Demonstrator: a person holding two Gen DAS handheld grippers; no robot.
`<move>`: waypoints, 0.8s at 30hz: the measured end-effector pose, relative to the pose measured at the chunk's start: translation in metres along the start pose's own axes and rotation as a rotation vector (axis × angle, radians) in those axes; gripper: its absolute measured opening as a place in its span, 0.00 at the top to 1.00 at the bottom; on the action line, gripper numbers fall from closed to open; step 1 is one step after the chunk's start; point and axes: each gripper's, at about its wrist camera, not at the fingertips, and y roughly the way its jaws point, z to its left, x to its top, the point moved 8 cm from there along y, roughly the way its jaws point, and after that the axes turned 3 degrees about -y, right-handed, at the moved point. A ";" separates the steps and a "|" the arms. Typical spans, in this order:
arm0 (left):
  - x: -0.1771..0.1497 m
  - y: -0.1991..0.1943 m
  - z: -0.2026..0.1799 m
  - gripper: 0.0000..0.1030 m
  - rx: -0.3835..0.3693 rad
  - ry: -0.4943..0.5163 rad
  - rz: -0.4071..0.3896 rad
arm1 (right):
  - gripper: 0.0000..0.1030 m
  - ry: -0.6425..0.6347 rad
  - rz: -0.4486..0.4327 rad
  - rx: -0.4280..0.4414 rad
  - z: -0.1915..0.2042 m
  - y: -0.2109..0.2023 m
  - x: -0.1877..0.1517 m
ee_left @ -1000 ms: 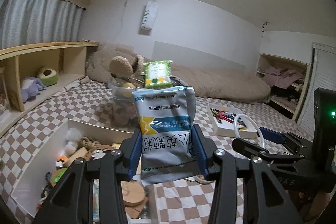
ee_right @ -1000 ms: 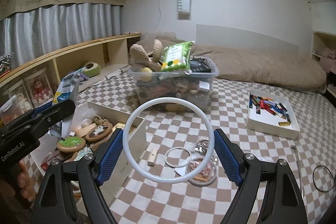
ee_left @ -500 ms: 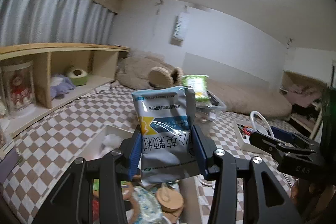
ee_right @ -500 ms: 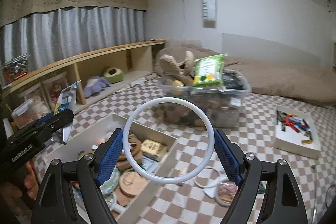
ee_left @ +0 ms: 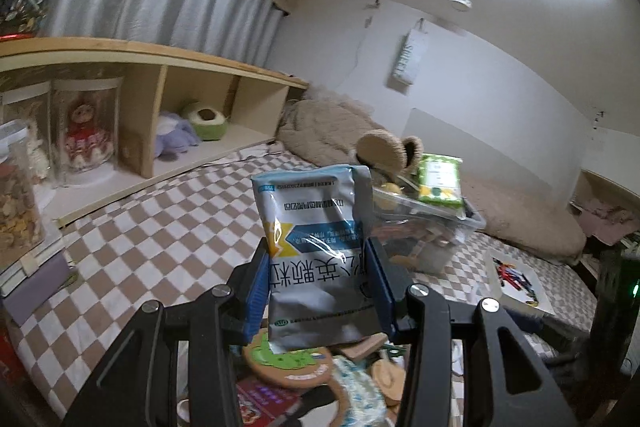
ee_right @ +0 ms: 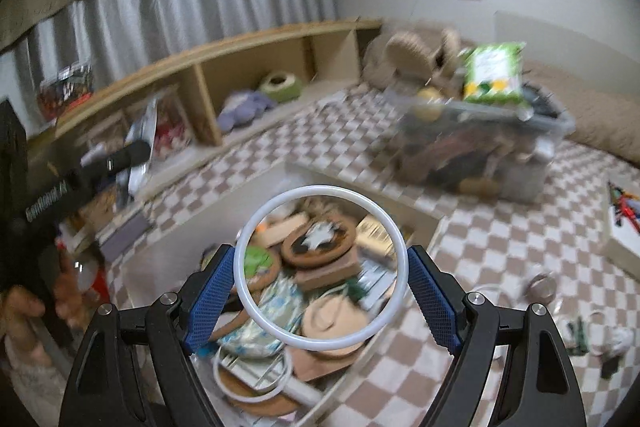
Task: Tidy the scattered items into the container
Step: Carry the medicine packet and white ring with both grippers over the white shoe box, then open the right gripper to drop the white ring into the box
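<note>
Left tool point(ee_left: 318, 269): clenched on a silver-and-blue foil sachet point(ee_left: 312, 251), both blue pads pressed against its side edges about halfway up, printed face toward the camera and upside down. Sachet is held upright above the white open box point(ee_right: 360, 195), whose contents show directly beneath it: a green-faced cork coaster point(ee_left: 288, 359), a patterned pouch and a red packet. Judgement: the sachet is light, crinkly and slick-faced; its fill looks soft, so a side-edge pinch bows it slightly. The present hold at mid-height appears adequate; a grip nearer the sealed bottom seam would be stiffer.

Right tool point(ee_right: 320, 289): jaws set wide, grasping a white plastic ring point(ee_right: 320, 265) across its full width, one pad on each side of the rim. Ring hangs over the near half of the same box, above round wooden discs, a floral pouch and a second white ring lying inside. Judgement: ring is light, rigid and smooth; squeezed across its width it could spring out sideways, so release should be low over the contents.

Box stands on the checked bedding point(ee_right: 472, 239), already well filled. Further scattered pieces lie on the bedding to the right in the right wrist view, blurred; they include a small round tin. A clear storage tub point(ee_right: 480, 147) stands beyond, piled full.

Right wrist view is motion-blurred; fine detail inside the box is not reliable.
</note>
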 end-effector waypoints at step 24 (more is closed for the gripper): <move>-0.039 0.074 -0.007 0.56 -0.054 -0.036 0.238 | 0.13 0.021 0.213 0.073 0.020 0.065 -0.058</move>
